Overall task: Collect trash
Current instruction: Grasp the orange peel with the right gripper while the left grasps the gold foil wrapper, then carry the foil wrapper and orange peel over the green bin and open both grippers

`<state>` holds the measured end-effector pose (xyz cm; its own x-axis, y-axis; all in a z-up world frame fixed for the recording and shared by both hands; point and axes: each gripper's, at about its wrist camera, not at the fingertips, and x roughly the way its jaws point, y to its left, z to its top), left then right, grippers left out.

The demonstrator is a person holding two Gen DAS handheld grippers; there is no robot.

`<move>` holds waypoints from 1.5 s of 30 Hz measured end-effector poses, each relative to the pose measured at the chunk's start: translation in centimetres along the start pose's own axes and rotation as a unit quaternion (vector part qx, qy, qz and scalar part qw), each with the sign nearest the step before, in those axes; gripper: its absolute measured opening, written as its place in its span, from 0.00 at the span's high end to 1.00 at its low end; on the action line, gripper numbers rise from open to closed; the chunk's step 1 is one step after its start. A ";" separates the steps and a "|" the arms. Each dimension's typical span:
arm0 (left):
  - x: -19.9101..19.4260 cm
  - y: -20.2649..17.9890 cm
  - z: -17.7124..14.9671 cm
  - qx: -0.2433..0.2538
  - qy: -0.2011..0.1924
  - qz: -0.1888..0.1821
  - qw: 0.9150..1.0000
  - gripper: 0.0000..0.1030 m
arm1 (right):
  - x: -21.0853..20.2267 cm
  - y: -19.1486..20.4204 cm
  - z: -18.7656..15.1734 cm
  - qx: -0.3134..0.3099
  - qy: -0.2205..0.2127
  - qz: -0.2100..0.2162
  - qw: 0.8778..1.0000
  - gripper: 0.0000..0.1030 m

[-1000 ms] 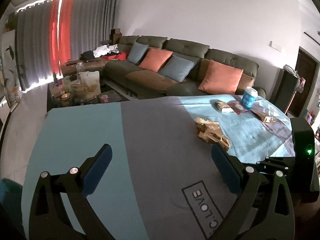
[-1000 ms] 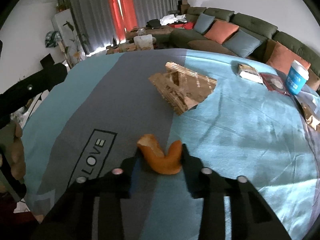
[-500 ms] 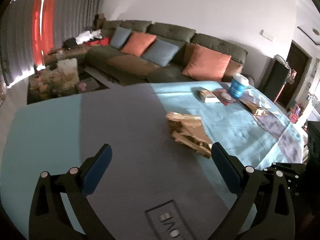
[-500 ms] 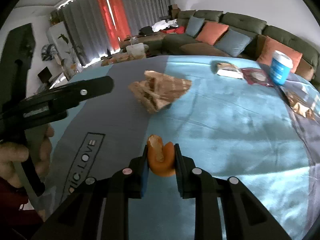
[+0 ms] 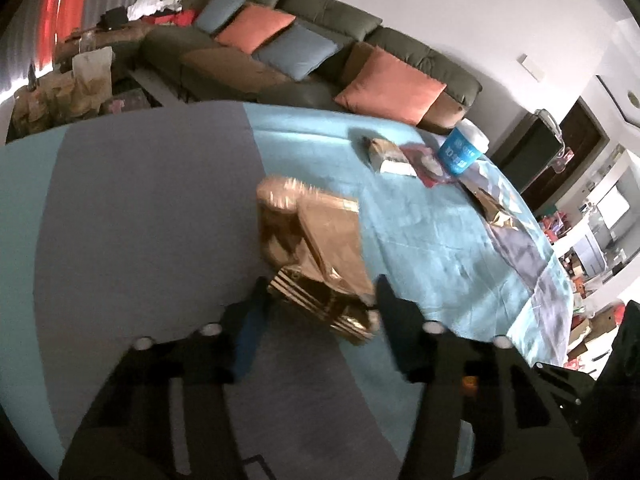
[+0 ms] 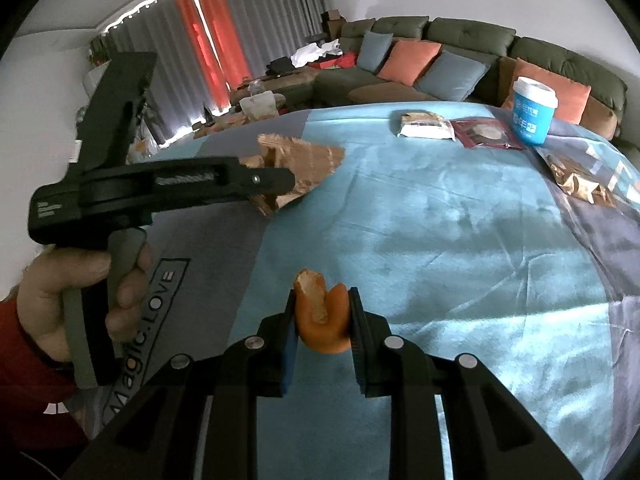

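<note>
A crumpled gold foil wrapper [image 5: 320, 252] lies on the blue and grey tablecloth [image 5: 140, 220]. My left gripper [image 5: 320, 304] is partly closed, its fingers either side of the wrapper's near end; the view is blurred, so contact is unclear. In the right wrist view the left gripper [image 6: 276, 184] reaches over the same wrapper [image 6: 308, 160]. My right gripper [image 6: 322, 320] is shut on a curled orange peel [image 6: 320, 320] and holds it above the cloth.
At the far side of the table lie a white snack packet [image 6: 426, 124], a dark red packet [image 6: 486, 134], a blue cup [image 6: 534, 110] and another gold wrapper [image 6: 576, 180]. A green sofa [image 5: 320, 52] with cushions stands behind.
My left gripper moved forward and right to the gold wrapper and its jaws narrowed around it. My right gripper closed tighter on the orange peel and lifted it.
</note>
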<state>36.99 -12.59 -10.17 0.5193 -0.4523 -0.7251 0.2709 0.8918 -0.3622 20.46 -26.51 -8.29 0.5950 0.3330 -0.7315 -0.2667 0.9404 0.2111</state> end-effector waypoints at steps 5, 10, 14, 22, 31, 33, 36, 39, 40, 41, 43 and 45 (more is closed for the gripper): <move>0.2 -0.6 -0.2 0.010 -0.011 0.004 1.000 0.72 | -0.2 -0.3 -0.1 0.004 -0.002 0.004 1.000 0.79; -1.7 -0.9 -0.6 0.020 -0.041 0.012 0.999 0.77 | -0.7 -0.1 -0.1 0.003 -0.009 0.006 1.000 0.79; -5.4 -1.3 -1.1 0.047 -0.084 0.039 0.995 0.77 | -1.3 0.6 0.3 -0.002 -0.020 0.015 1.000 0.79; -15.0 0.3 -3.8 0.068 -0.167 0.101 0.979 0.77 | -2.3 3.9 1.5 -0.031 -0.040 0.038 0.998 0.79; -25.4 4.8 -8.3 0.034 -0.220 0.177 0.959 0.77 | -2.6 10.7 3.6 -0.093 -0.059 0.083 0.990 0.79; -27.4 5.8 -9.3 0.026 -0.230 0.193 0.953 0.77 | -2.8 12.7 4.1 -0.111 -0.067 0.093 0.987 0.79; -30.3 7.7 -11.1 0.008 -0.241 0.218 0.946 0.77 | -2.9 15.5 4.8 -0.135 -0.076 0.107 0.982 0.79; -32.5 9.6 -12.8 -0.010 -0.245 0.239 0.940 0.77 | -2.9 18.4 5.3 -0.159 -0.080 0.121 0.976 0.79; -33.2 10.2 -13.3 -0.016 -0.245 0.244 0.938 0.77 | -2.9 19.2 5.3 -0.164 -0.081 0.125 0.975 0.79; -33.7 10.8 -13.8 -0.021 -0.246 0.251 0.936 0.77 | -2.9 20.2 5.4 -0.172 -0.082 0.130 0.973 0.79; -35.1 12.0 -15.0 -0.035 -0.248 0.263 0.932 0.77 | -2.7 21.9 5.6 -0.184 -0.083 0.139 0.970 0.79; -36.1 13.1 -15.9 -0.044 -0.249 0.275 0.928 0.77 | -2.3 23.5 5.7 -0.197 -0.080 0.143 0.967 0.79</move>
<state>8.91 15.52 1.93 0.8748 0.1434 -0.4628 -0.2024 0.9760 -0.0802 17.13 -4.76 2.11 0.5558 0.6120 -0.5626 -0.6869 0.7193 0.1040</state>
